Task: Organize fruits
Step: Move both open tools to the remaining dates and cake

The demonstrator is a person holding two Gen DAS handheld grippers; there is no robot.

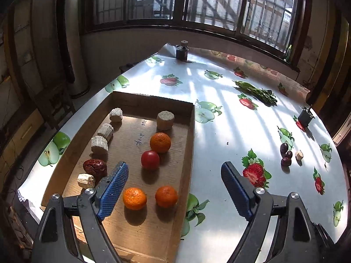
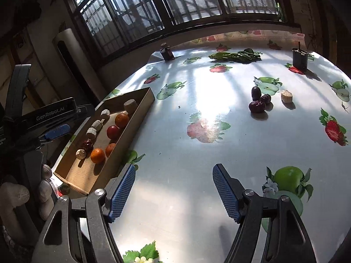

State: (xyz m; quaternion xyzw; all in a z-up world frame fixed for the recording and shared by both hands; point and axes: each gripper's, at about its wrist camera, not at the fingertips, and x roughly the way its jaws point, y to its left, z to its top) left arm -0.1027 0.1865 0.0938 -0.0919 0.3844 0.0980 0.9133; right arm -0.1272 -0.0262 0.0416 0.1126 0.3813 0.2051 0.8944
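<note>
In the right wrist view the cardboard tray (image 2: 142, 100) of sorted fruit sits at left, the empty, wide-open right gripper (image 2: 173, 194) at bottom centre, and the loose dates (image 2: 257, 100) lie ahead in the upper right, nearer it than the equally empty, open left gripper (image 1: 175, 188)

Your table (image 1: 219, 131) wears a glossy fruit-print cloth. On it sit a cardboard tray (image 1: 188, 144) at the left, a bunch of greens (image 1: 256, 91) at the far side, two small dark containers (image 1: 182, 51) (image 1: 305, 117), and three dark dates (image 2: 258, 100) beside a pale chunk (image 2: 287, 96).
</note>
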